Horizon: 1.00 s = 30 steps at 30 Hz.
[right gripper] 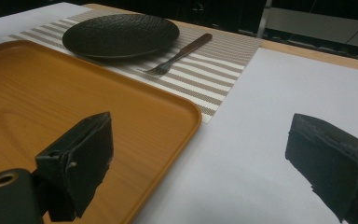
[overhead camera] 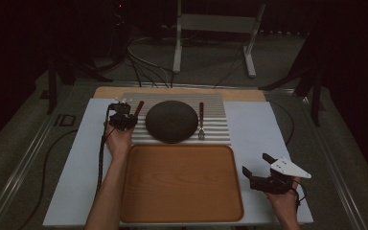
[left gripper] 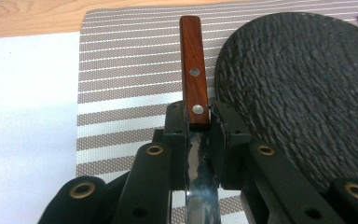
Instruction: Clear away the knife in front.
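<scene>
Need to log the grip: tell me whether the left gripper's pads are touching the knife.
Touching. The left gripper view shows the left gripper with both pads pressed against the knife, where its wooden handle meets the blade.

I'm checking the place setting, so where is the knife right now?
In the high view the knife is at the left of the dark plate, over the striped placemat. The left gripper is shut on it where blade meets wooden handle.
</scene>
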Tool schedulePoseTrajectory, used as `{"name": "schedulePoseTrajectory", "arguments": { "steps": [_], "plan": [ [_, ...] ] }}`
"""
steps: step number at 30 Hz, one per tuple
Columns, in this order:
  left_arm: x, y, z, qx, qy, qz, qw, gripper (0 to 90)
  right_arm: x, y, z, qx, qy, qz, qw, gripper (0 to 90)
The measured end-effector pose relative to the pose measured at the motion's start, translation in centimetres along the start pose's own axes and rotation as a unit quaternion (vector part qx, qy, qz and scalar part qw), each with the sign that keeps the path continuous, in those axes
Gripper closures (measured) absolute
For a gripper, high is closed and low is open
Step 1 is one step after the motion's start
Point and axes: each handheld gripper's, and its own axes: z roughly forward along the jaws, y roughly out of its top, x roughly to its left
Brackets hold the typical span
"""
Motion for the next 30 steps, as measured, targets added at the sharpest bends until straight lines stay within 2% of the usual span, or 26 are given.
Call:
{"name": "schedulePoseTrajectory", "arguments": {
  "steps": [7, 10, 14, 30],
  "plan": [
    [-0.6, -0.4, -1.0, -0.010, -0.007, -0.002, 0.9999, 78.5, 0.0, 0.0, 0.0, 0.000, 0.000, 0.000, 1.0000, 7.5],
    [-1.0, -0.8, -1.5, -0.021, -0.015, 0.004, 0.9997, 78.5, 0.0, 0.0, 0.0, 0.000, 0.000, -0.001, 1.0000, 7.5],
    [-1.4, -1.1, -1.7, -0.023, -0.015, 0.008, 0.9996, 78.5, 0.0, 0.0, 0.0, 0.000, 0.000, 0.000, 1.0000, 7.5],
    [-2.6, -2.8, -3.2, -0.035, -0.027, -0.001, 0.9990, 78.5, 0.1, 0.0, -0.1, 0.000, 0.000, -0.002, 1.0000, 7.5]
  ]
}}
